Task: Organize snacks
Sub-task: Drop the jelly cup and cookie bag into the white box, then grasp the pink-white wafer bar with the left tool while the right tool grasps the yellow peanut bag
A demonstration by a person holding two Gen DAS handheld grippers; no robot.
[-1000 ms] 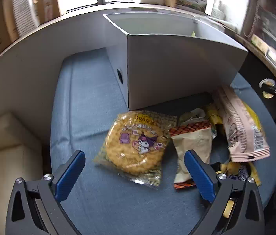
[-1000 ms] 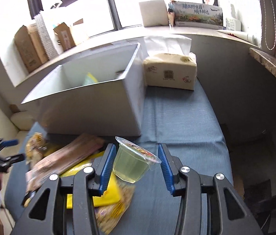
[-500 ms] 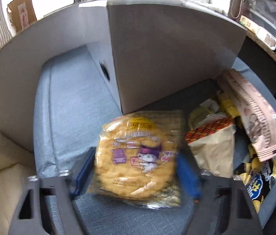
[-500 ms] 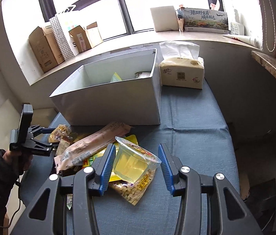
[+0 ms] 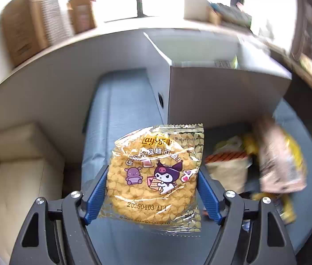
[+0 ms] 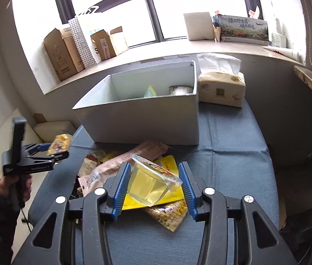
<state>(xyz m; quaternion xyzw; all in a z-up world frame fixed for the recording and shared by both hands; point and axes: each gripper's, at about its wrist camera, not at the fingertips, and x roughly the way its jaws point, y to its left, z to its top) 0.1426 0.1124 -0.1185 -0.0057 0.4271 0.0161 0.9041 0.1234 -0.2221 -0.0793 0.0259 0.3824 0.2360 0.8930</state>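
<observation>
The left gripper is clamped on a yellow snack packet printed with cartoon figures, its blue pads pressing the packet's two sides and holding it clear of the blue cloth on the tabletop. The right gripper is closed on a clear jelly cup, tilted, with one pad against each side. Under the cup, near the tabletop's front edge, lie a yellow pouch, a bag of nuts and a long pink packet in a loose pile. Behind the pile stands an open white box with a few packets inside. A tissue pack sits just beside the box, toward the far right corner.
</observation>
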